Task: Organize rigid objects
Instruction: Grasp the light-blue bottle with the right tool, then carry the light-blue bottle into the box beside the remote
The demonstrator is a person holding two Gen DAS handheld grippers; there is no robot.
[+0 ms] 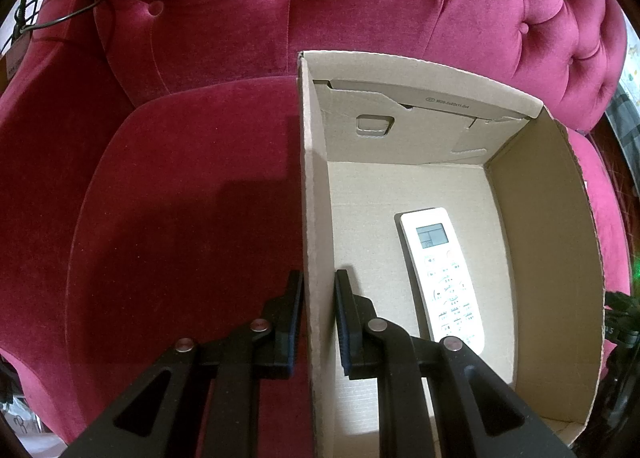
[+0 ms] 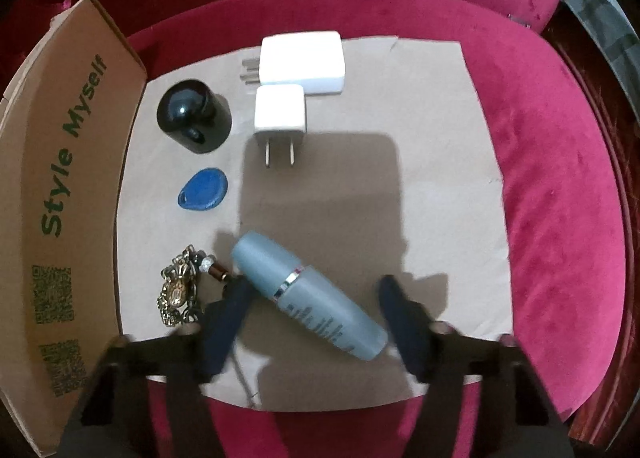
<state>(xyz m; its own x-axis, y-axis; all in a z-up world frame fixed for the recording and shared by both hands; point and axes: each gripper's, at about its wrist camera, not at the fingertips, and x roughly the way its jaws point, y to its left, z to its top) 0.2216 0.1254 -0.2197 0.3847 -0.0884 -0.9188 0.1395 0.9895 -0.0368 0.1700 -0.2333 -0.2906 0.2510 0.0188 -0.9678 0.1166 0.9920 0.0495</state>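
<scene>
Left gripper (image 1: 319, 318) clamps corrugated cardboard box (image 1: 316, 185) wall.

One cardboard box (image 1: 544, 217) holds one white remote control (image 1: 442, 278). On the flat cardboard lie two white chargers (image 2: 302, 61) (image 2: 280, 113), one grey-blue bottle (image 2: 308, 294), one blue key fob (image 2: 203, 190), one black rounded case (image 2: 194, 115) and one gold keychain (image 2: 178, 290).

The box (image 2: 80, 161) wall at 9 o'clock in the right wrist view bore "Style Myself" in green, with two green QR codes (image 2: 54, 294) below it toward 8 o'clock. In the left wrist view, a small code beginning "W29" was printed on the box flap (image 1: 452, 102) at 1 o'clock; the rest was unclear. The remote (image 1: 442, 278) screen and button markings were illegible. The bottle (image 2: 312, 294) lettering was unreadable.
</scene>
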